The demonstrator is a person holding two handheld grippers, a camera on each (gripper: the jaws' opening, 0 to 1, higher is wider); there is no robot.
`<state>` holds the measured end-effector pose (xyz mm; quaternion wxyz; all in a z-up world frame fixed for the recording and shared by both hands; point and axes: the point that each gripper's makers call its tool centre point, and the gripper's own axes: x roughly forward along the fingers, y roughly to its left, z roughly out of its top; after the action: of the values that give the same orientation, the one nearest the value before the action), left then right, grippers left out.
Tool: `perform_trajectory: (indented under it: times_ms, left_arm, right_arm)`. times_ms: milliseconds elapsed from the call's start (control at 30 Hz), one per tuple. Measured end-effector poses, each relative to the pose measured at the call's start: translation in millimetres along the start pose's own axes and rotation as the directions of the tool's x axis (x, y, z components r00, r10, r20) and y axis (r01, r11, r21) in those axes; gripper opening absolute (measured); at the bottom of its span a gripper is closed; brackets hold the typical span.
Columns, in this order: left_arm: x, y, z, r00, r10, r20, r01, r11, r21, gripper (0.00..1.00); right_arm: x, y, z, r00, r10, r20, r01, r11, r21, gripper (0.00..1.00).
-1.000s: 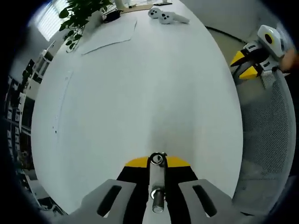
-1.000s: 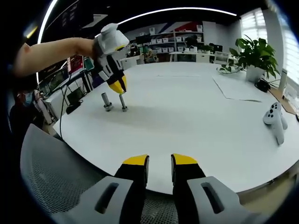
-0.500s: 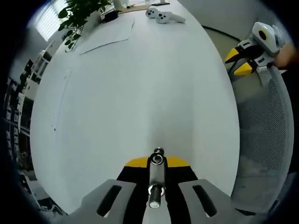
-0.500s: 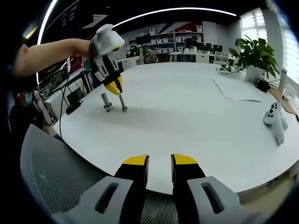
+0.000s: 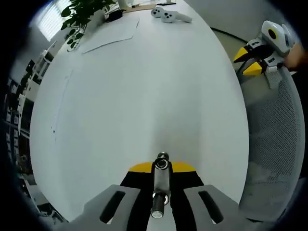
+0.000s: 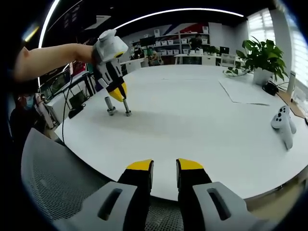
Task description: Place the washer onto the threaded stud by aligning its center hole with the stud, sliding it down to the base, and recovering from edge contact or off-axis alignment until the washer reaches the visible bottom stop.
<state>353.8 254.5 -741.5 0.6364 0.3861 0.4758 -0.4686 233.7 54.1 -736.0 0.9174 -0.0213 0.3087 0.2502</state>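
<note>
In the left gripper view a threaded stud runs between my left gripper's jaws, toward the camera. A small metal washer sits ringed on it at the yellow tips. My left gripper has its tips closed together on the washer. In the right gripper view the left gripper leans over the top of the upright stud on the white table. My right gripper hangs open beyond the table's edge, with nothing between its fingers. It also shows as the right gripper at the far right.
A second stud stands just left of the first. A grey mesh chair sits below the table edge. White controllers, a paper sheet and a potted plant are at the far side. A person's arm holds the left gripper.
The left gripper has tilted and dipped slightly over the stud, so the stud's near end has drifted left in its view. The right gripper has stayed put.
</note>
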Motion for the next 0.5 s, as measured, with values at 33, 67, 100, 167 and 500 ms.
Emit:
perform_trajectory:
  times_ms: [33, 67, 100, 167, 500]
  left_arm:
    - [0.7, -0.2, 0.1, 1.0, -0.001, 0.0, 0.001, 1.0, 0.0, 0.09]
    - [3.4, -0.6, -0.3, 1.0, -0.002, 0.0, 0.002, 1.0, -0.002, 0.09]
    - [6.1, -0.3, -1.1, 1.0, -0.002, 0.0, 0.002, 1.0, -0.002, 0.09]
    - [13.4, -0.9, -4.3, 1.0, -0.005, -0.004, 0.005, 1.0, -0.002, 0.09]
    - [32.2, -4.0, -11.1, 1.0, -0.015, -0.013, 0.016, 0.999, 0.029, 0.09]
  right_arm:
    - [0.0, 0.1, 0.0, 1.0, 0.0, -0.001, 0.0, 1.0, 0.0, 0.22]
    - [0.1, 0.1, -0.2, 1.0, 0.001, -0.002, -0.001, 1.0, 0.0, 0.22]
    - [0.0, 0.1, -0.1, 1.0, 0.001, -0.001, -0.001, 1.0, 0.0, 0.22]
    - [-0.1, 0.2, 0.0, 1.0, 0.001, -0.001, -0.001, 1.0, 0.0, 0.22]
    - [0.3, 1.0, -1.7, 1.0, 0.005, -0.012, -0.005, 1.0, -0.005, 0.22]
